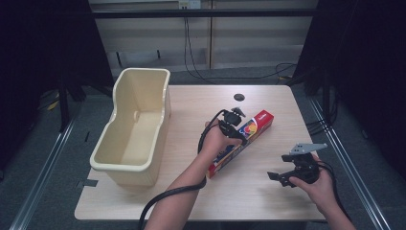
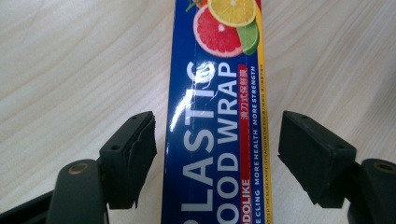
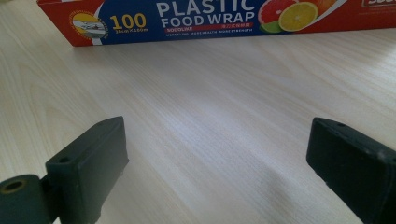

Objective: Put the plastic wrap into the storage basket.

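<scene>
Plastic wrap box straddled mid-length, not yet clamped.

One plastic wrap box [image 2: 212, 140] lay diagonally on the table [image 1: 191, 100]; it was judged light, stiff and glossy, best pinched across its narrow sides. The left gripper [image 2: 217, 154] was set astride it, pads apart; the right gripper [image 3: 215, 172] was held wide, empty. One bin [image 1: 129, 165] was counted.

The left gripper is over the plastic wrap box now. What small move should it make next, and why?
Probably close the left gripper a little more. In the left gripper view its jaws straddle the plastic food wrap box, with a narrow gap at each side, so the pads do not press yet. The box lies flat on the table, and the right gripper waits open, apart from it.
</scene>
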The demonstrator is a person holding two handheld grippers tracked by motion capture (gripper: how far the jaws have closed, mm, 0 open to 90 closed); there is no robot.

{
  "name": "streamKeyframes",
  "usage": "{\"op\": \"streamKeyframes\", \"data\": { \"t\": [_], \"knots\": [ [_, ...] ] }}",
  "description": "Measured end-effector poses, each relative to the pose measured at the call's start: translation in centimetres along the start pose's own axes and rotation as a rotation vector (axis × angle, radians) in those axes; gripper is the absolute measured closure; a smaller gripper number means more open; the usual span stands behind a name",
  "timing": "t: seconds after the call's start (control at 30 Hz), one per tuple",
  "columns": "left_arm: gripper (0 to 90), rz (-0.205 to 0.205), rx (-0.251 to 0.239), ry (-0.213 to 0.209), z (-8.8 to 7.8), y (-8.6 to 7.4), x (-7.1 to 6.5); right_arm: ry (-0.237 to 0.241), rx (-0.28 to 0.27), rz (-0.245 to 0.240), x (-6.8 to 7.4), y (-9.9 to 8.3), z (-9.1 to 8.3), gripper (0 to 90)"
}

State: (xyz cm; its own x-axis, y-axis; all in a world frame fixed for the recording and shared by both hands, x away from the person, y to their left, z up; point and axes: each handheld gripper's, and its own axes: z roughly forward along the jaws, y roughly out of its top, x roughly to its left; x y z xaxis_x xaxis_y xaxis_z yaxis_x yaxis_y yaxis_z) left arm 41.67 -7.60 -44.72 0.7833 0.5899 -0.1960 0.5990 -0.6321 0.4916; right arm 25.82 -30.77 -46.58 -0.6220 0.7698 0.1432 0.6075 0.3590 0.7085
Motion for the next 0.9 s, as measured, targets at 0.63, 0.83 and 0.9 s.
{"op": "streamKeyframes", "data": {
  "t": [0.63,0.83,0.9],
  "knots": [
    [33.1,0.001,0.033,-0.009,1.4,0.2,0.1,0.001,-0.010,0.003,-0.1,0.0,-0.1,5.3],
    [34.8,0.008,0.049,0.001,1.7,0.3,0.2,0.002,-0.013,0.001,0.0,0.0,-0.1,5.3],
    [35.5,0.008,0.047,-0.002,1.7,0.3,0.3,0.000,-0.015,-0.003,-0.1,0.0,-0.1,5.3]
  ]
}}
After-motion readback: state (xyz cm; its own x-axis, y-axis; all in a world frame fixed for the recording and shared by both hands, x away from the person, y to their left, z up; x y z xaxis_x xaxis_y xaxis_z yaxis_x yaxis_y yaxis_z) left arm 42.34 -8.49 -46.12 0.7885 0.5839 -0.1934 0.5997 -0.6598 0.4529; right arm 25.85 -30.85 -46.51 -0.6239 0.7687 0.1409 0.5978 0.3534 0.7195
